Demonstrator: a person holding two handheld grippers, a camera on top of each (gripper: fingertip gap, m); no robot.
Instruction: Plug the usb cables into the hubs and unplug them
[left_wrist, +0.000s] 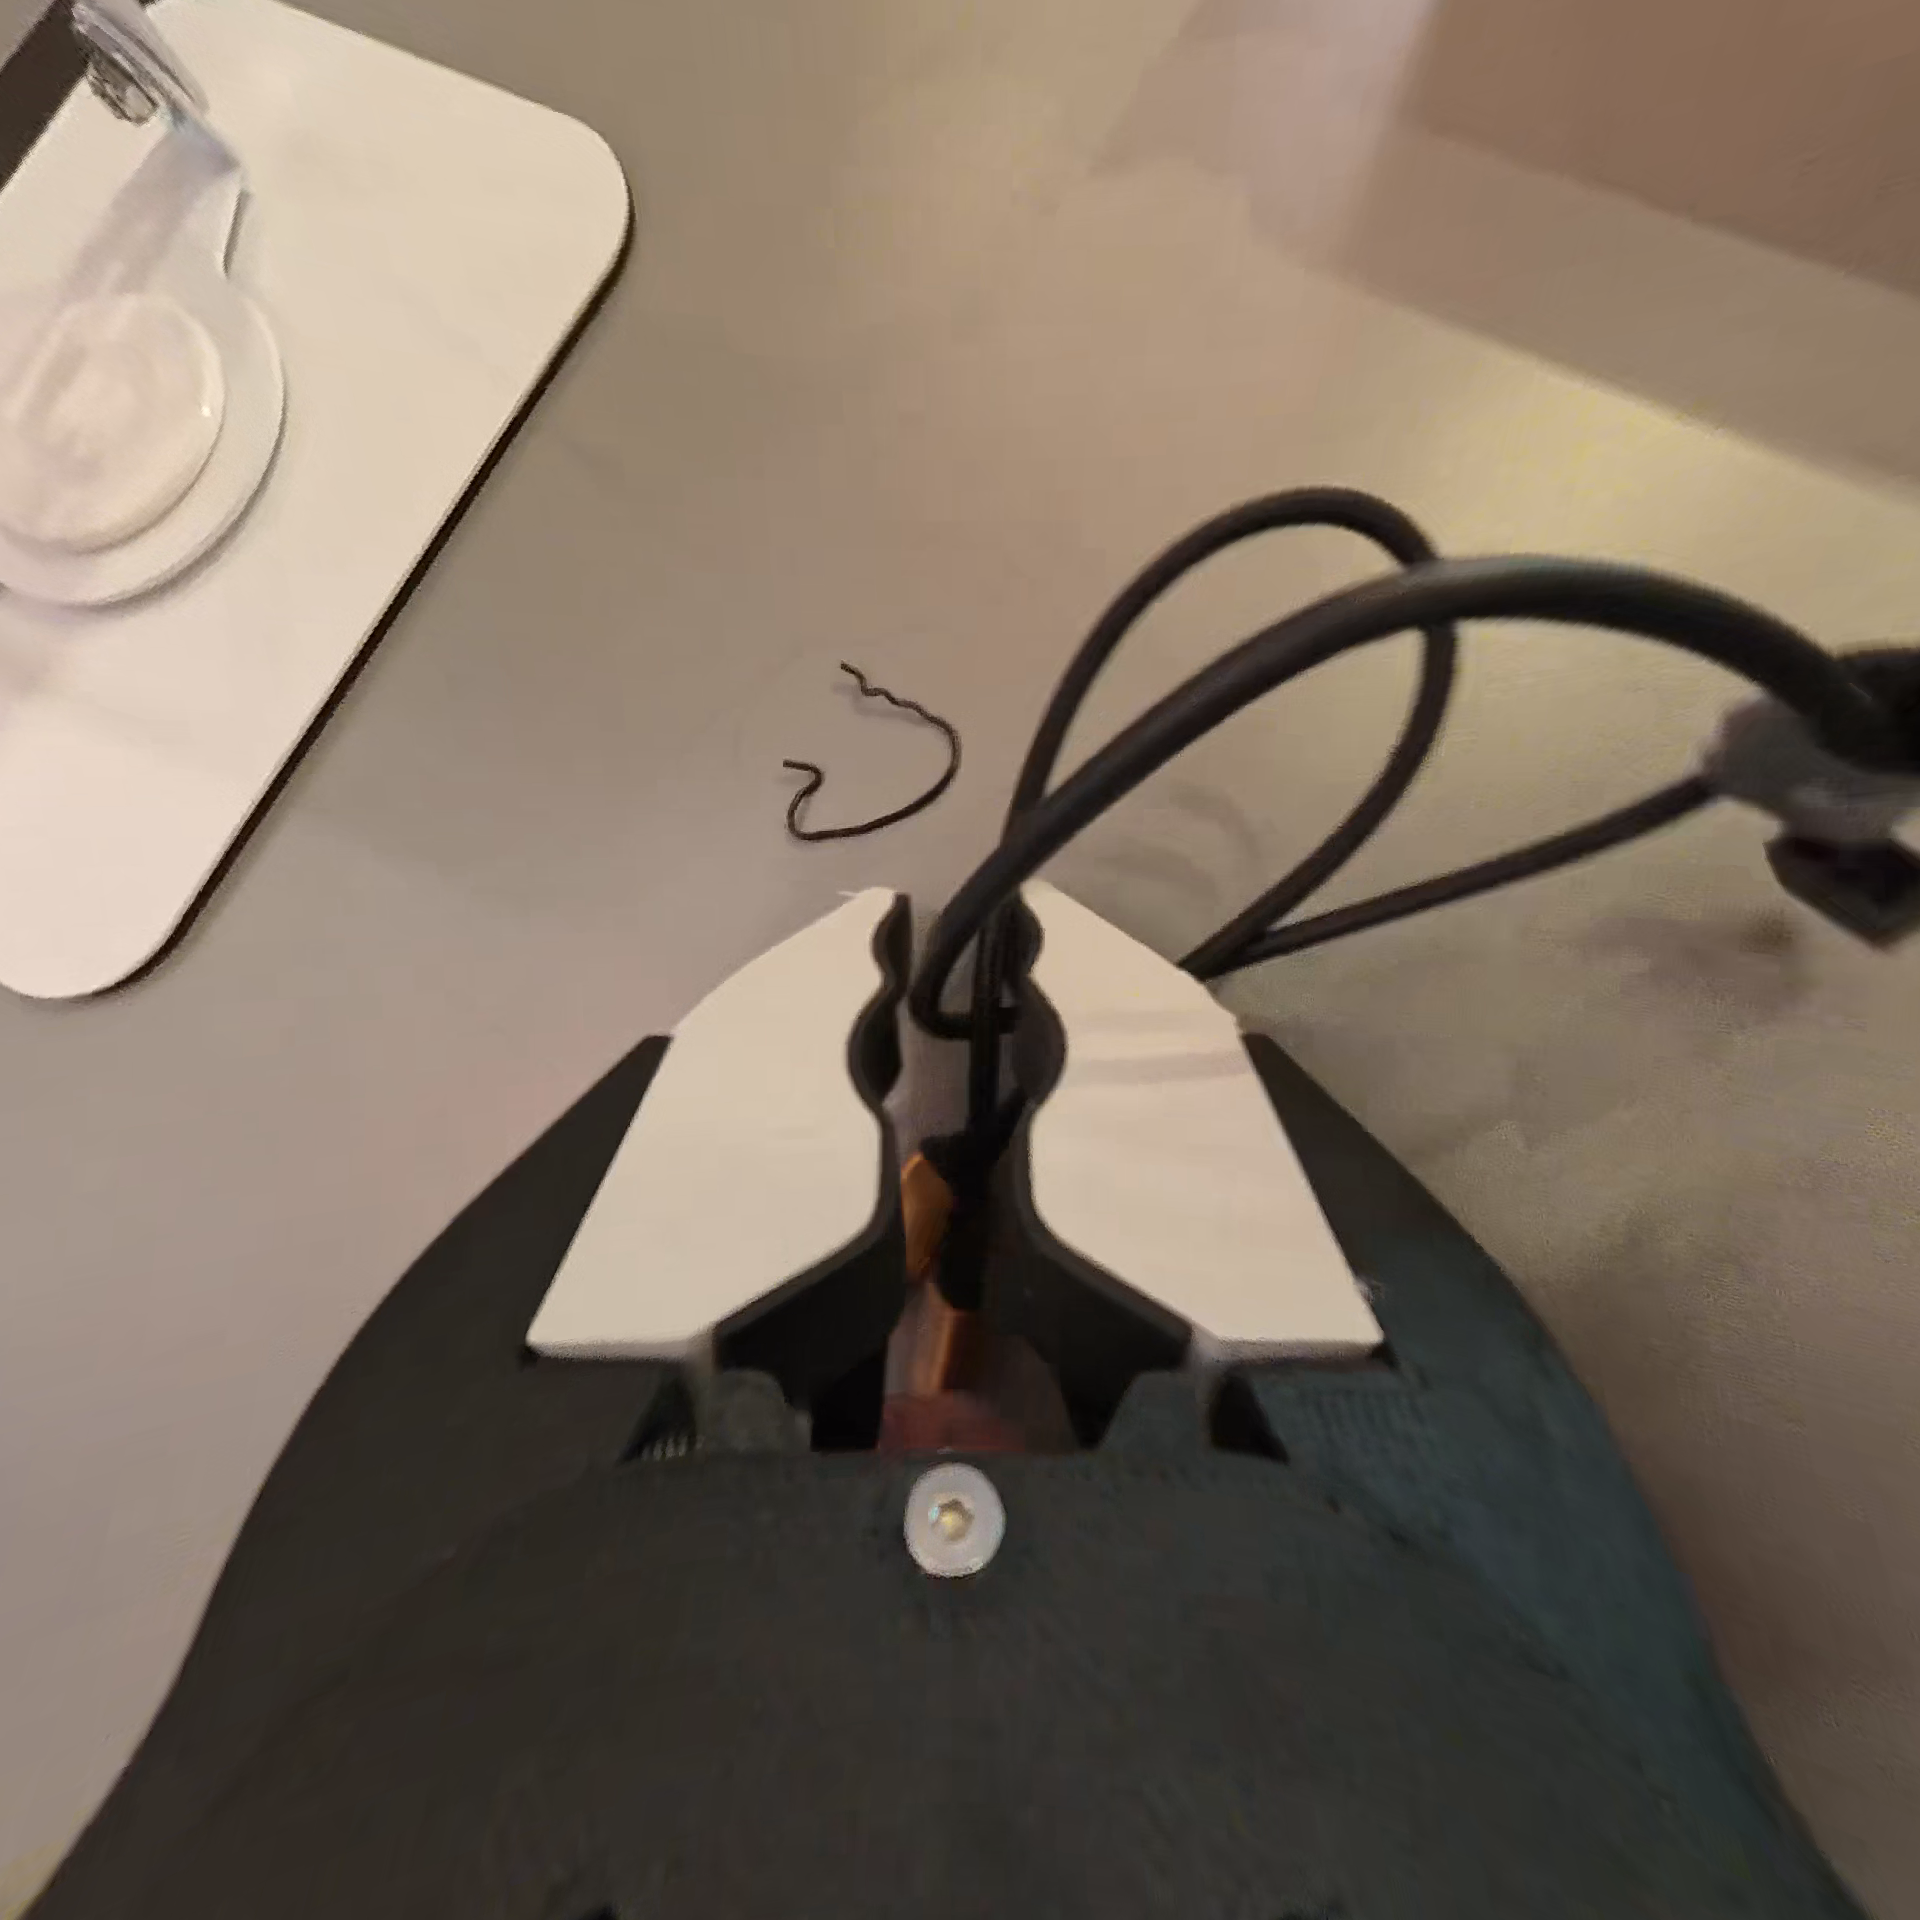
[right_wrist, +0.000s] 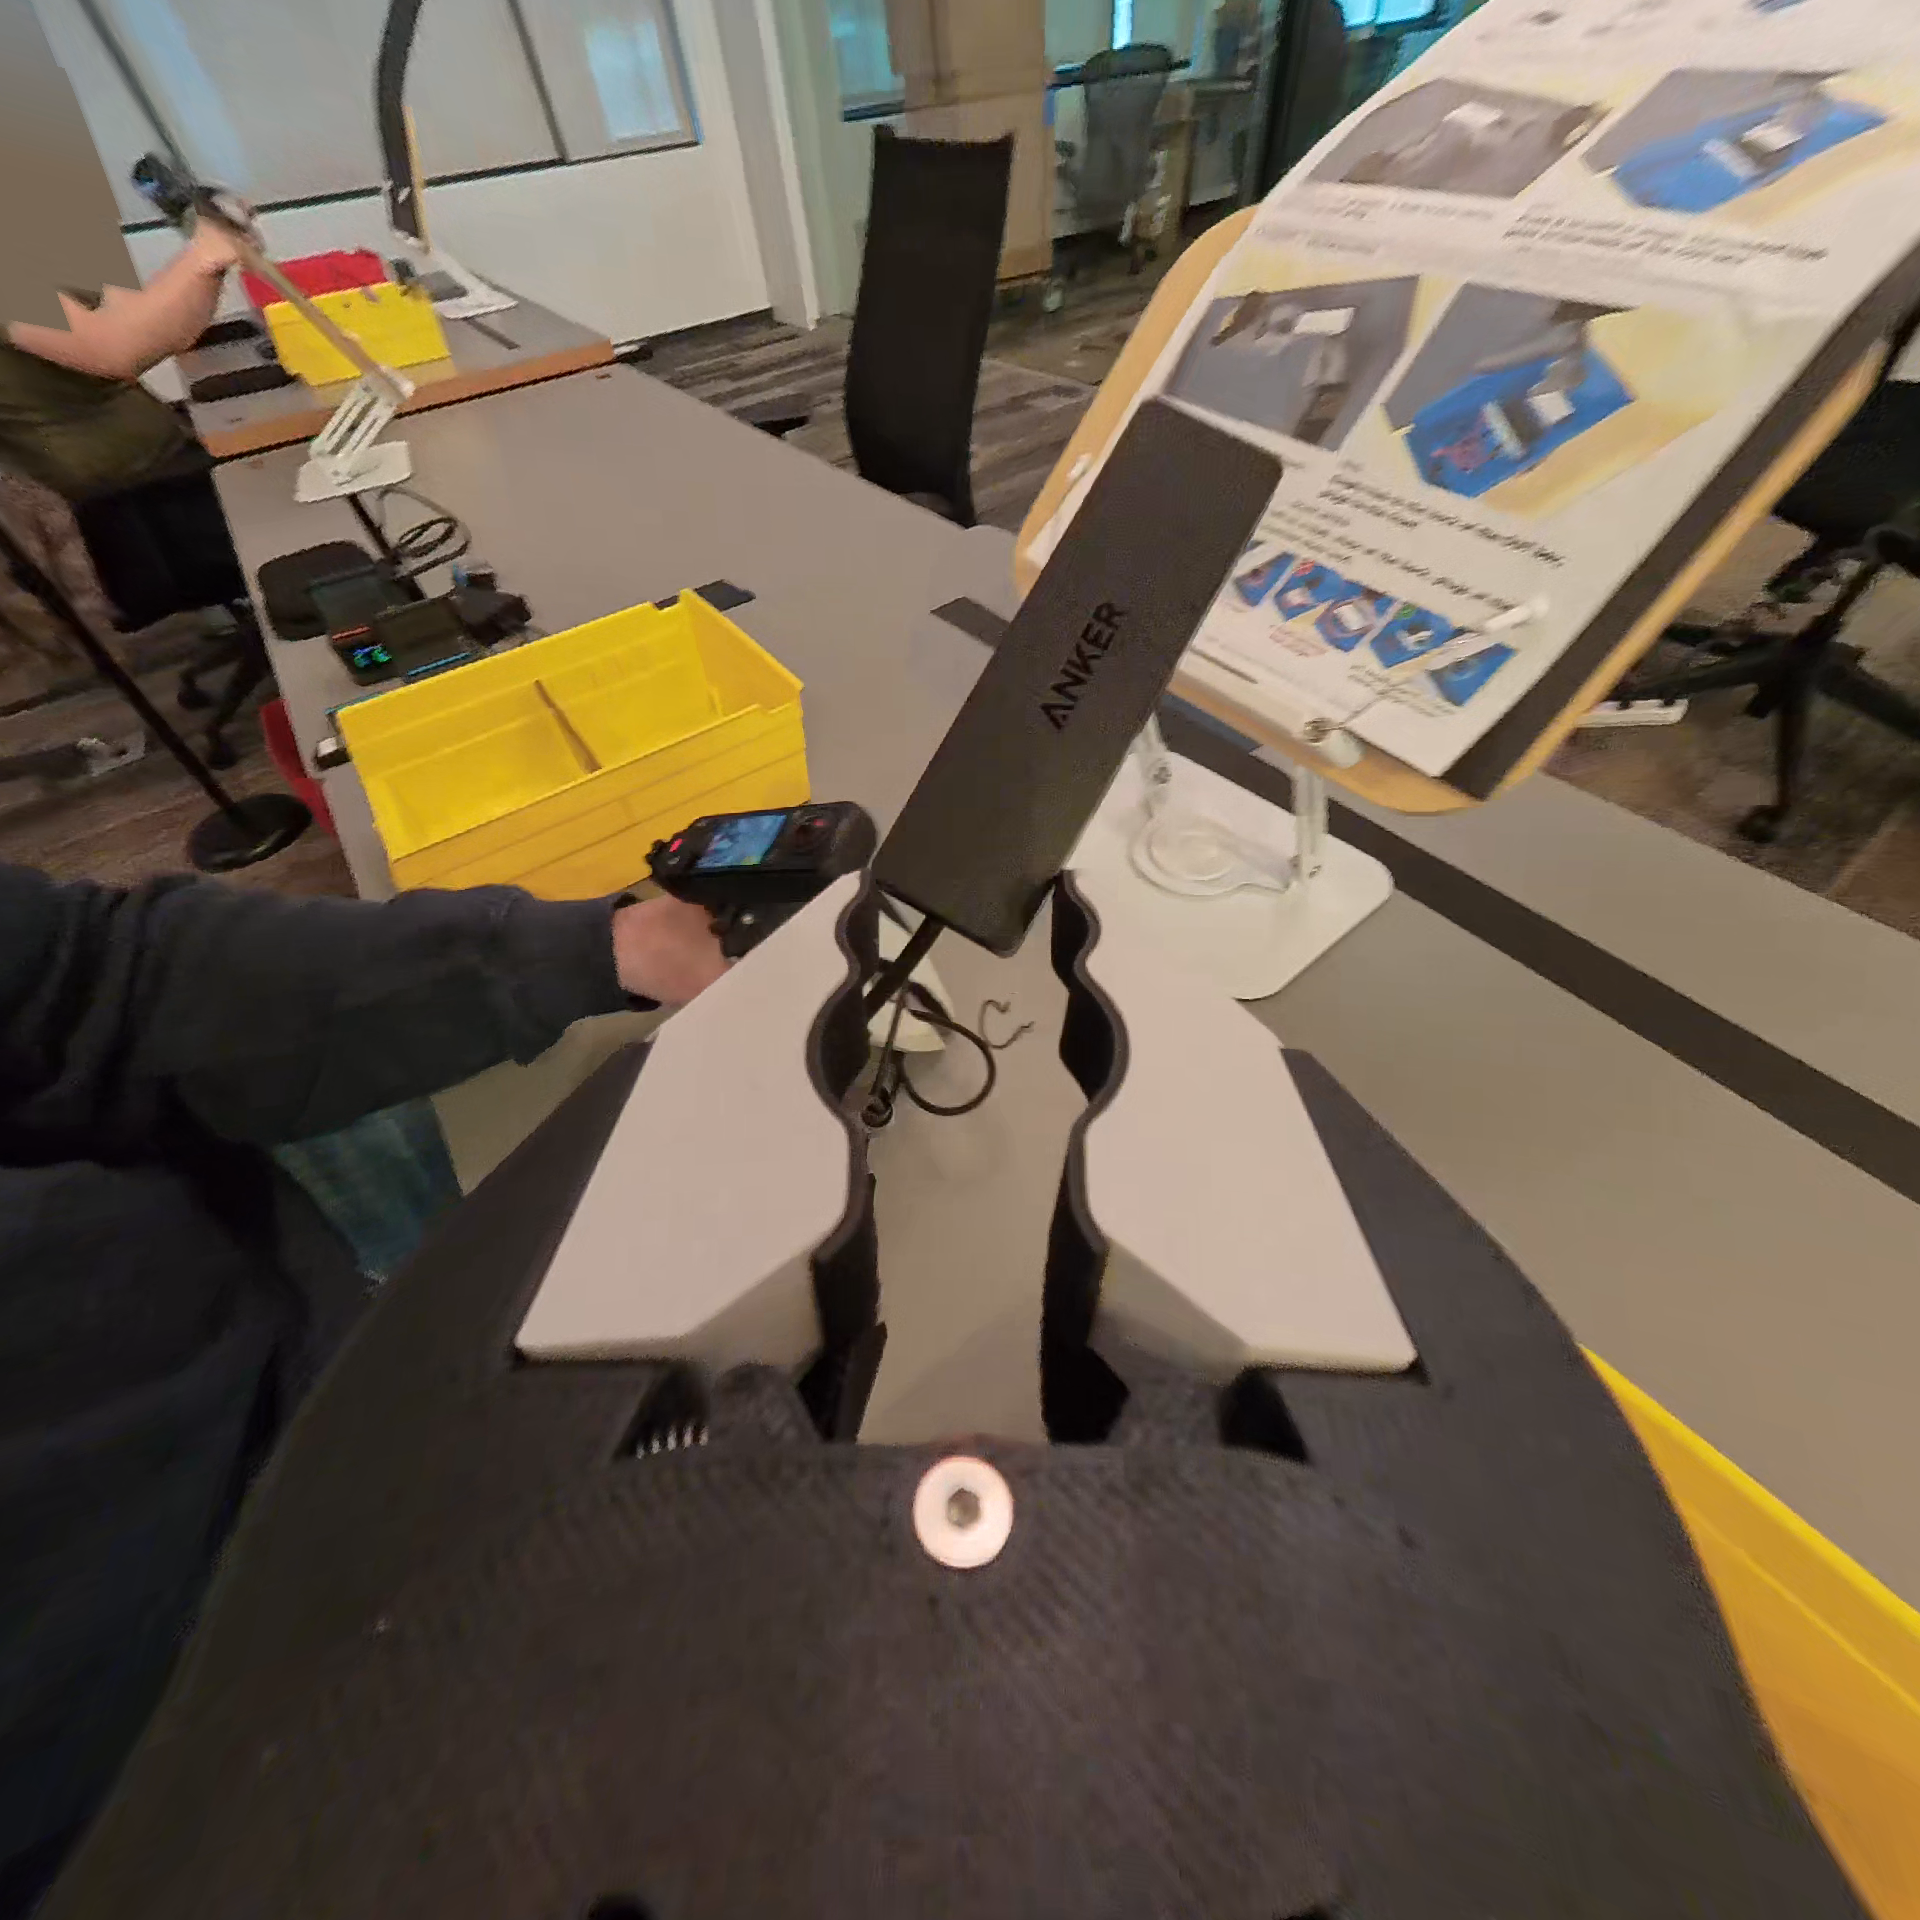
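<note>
My left gripper (left_wrist: 966, 914) is shut on a black USB cable (left_wrist: 1247, 623) just above the grey table; the plug end is hidden between the fingers. The cable loops up and off to the right, toward a blurred grey and black shape (left_wrist: 1808, 769) at the frame edge. My right gripper (right_wrist: 966, 914) is shut on the lower end of a flat black hub (right_wrist: 1091, 665), held tilted up above the table. The hub's cable (right_wrist: 894, 966) drops down to the left gripper (right_wrist: 920, 1029), held by a person's hand (right_wrist: 665, 956).
A white stand base (left_wrist: 312, 416) lies left of the left gripper; in the right wrist view it (right_wrist: 1299, 904) carries a tilted board with a printed sheet (right_wrist: 1558, 364). A thin wire scrap (left_wrist: 883, 769) lies on the table. Yellow bins stand behind (right_wrist: 582, 748) and at lower right (right_wrist: 1818, 1662).
</note>
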